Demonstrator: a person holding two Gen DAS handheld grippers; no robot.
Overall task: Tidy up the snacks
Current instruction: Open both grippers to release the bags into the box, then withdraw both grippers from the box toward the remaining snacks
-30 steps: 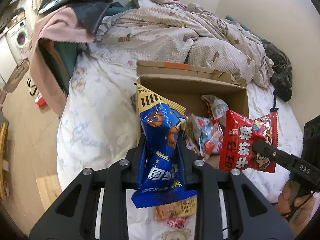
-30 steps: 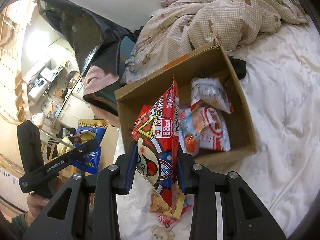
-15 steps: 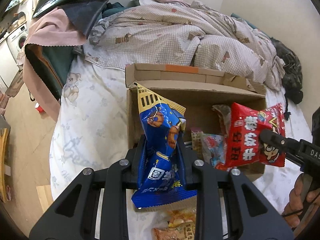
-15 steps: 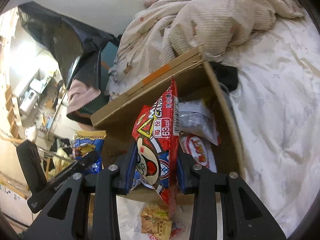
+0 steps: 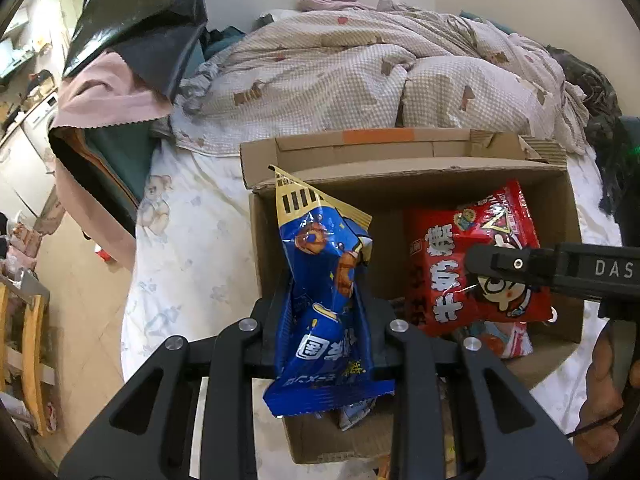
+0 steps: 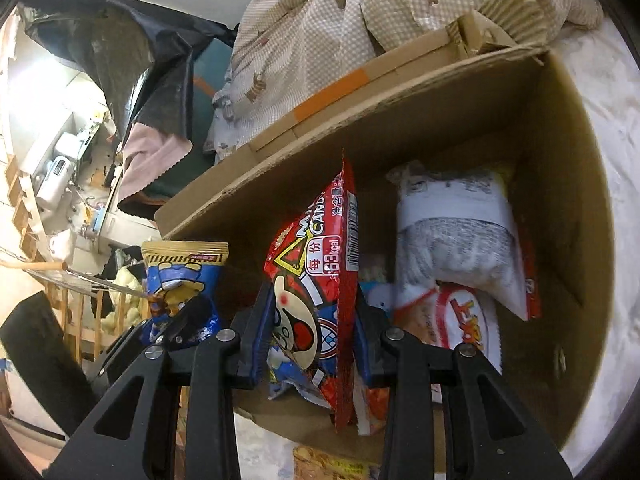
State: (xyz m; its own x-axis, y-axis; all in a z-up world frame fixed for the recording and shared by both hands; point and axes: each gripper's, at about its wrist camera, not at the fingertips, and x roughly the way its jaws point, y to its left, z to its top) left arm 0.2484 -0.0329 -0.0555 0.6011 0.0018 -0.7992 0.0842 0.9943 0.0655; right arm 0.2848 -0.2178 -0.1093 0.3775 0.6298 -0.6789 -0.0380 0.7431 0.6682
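My left gripper (image 5: 324, 312) is shut on a blue snack bag with a gold top (image 5: 324, 280) and holds it upright over the near left part of an open cardboard box (image 5: 400, 182) on the bed. My right gripper (image 6: 310, 332) is shut on a red candy bag (image 6: 320, 256) and holds it inside the box (image 6: 560, 200). The red bag (image 5: 472, 264) and the right gripper (image 5: 500, 262) also show in the left wrist view; the blue bag (image 6: 180, 280) shows in the right wrist view. A white-grey packet (image 6: 452, 232) and a red-and-white packet (image 6: 460, 328) lie in the box.
The box stands on a white bear-print sheet (image 5: 188, 248), with a rumpled checked quilt (image 5: 380, 80) behind it. Dark and pink cloths (image 5: 116, 92) hang at the bed's left edge. Loose snack packets (image 6: 332, 468) lie on the sheet in front of the box.
Both grippers have moved forward toward the box. The red bag is now inside the box, and the blue bag has come over its near left edge.
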